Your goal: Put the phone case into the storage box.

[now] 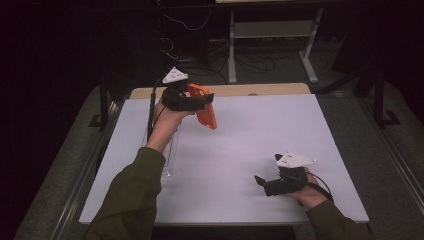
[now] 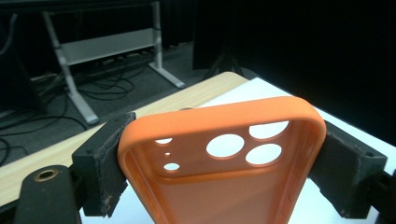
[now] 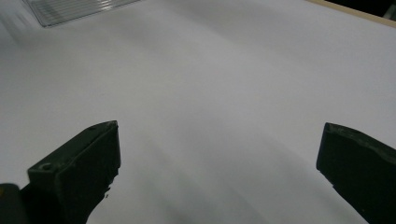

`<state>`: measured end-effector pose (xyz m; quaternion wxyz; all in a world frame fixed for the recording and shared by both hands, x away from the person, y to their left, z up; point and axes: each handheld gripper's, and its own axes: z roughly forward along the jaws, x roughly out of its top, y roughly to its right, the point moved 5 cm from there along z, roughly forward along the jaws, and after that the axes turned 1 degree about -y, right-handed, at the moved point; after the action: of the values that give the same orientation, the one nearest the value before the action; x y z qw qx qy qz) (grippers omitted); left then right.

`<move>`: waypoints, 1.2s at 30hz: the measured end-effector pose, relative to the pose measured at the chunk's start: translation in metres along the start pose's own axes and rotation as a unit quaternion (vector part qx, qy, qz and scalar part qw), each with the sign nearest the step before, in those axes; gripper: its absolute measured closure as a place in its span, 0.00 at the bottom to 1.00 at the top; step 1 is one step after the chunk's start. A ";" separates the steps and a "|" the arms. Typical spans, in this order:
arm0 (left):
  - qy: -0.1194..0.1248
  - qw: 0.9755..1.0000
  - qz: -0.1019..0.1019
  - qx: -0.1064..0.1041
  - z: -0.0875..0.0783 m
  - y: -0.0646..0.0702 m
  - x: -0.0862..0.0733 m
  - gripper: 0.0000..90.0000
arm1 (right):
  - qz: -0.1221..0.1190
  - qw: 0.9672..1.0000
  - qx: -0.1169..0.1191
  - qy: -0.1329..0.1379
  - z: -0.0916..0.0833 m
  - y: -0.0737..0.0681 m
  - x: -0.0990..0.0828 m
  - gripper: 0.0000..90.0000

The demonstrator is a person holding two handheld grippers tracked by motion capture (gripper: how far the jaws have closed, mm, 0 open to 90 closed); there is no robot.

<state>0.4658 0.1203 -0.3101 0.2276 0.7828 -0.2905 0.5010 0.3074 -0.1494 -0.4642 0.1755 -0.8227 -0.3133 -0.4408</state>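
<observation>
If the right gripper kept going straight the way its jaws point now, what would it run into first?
Probably the white table top. The right gripper is open and empty, jaws aimed low across bare surface. A clear ribbed plastic piece lies far off to the side, likely outside that line.

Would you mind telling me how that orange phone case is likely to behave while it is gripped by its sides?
The orange phone case is an empty, thin-walled shell, so it is probably light and may flex if squeezed harder. Its matte rim looks grippy against the left gripper's fingers, so slipping seems unlikely. Set flat, it should neither roll nor tip.
</observation>
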 end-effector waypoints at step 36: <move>-0.006 0.978 -0.043 0.205 -0.014 -0.105 -0.002 0.16 | -0.004 1.000 0.004 0.005 -0.001 0.000 0.000 0.00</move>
<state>0.5274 0.2067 -0.3133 0.0820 0.8278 -0.1493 0.5346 0.3069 -0.1498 -0.4634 0.1787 -0.8186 -0.3173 -0.4443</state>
